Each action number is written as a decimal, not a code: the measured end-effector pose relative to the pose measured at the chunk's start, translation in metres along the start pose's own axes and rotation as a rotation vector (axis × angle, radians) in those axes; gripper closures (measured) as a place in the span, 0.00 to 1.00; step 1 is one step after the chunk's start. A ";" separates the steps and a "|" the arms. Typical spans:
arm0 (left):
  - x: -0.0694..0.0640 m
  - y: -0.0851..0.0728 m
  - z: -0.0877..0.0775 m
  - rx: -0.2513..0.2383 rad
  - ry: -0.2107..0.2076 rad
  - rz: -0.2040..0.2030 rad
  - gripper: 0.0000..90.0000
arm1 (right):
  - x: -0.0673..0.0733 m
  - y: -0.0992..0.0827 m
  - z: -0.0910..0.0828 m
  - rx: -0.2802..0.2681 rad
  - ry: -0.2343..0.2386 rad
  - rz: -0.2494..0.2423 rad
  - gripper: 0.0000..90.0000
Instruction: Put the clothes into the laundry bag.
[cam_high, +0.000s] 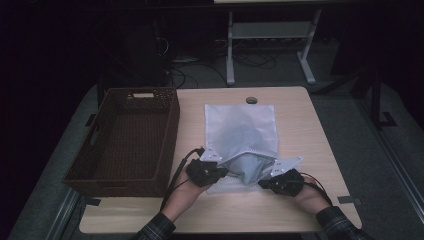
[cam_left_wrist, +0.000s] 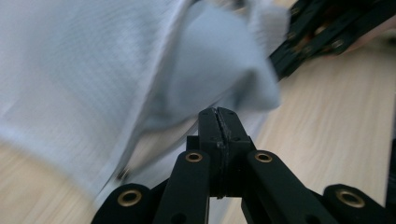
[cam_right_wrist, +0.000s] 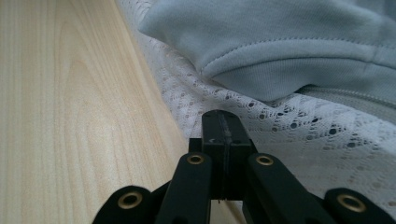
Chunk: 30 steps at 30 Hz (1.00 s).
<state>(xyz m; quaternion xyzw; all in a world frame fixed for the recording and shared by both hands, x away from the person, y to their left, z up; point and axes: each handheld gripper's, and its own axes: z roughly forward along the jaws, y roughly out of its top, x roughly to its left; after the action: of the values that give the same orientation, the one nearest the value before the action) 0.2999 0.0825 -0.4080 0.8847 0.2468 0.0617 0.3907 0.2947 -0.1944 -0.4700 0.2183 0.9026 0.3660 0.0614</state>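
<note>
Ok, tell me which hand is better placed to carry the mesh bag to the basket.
Probably left. The left gripper is shut on the mesh bag on the side nearer the wicker basket; the right gripper is farther away.

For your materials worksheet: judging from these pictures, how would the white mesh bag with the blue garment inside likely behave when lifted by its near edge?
The mesh bag would probably flop and drape: its near edge already bunches between the two grippers. It looks light, being thin perforated fabric. The blue garment inside appears soft, so it would likely sag or slide toward the low end.
</note>
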 end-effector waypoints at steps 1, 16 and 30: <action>-0.002 0.004 0.003 -0.002 -0.013 0.012 1.00 | 0.000 0.000 0.000 -0.001 -0.001 0.001 1.00; -0.020 0.036 0.065 0.078 -0.072 0.076 1.00 | 0.000 0.000 0.000 0.000 0.000 0.001 1.00; 0.012 0.040 0.098 0.145 0.082 0.060 1.00 | -0.001 0.001 0.000 0.016 0.003 0.018 1.00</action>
<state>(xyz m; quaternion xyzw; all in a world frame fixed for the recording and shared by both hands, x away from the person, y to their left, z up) 0.3553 0.0001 -0.4475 0.9143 0.2399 0.0914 0.3133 0.2956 -0.1941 -0.4691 0.2265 0.9034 0.3599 0.0547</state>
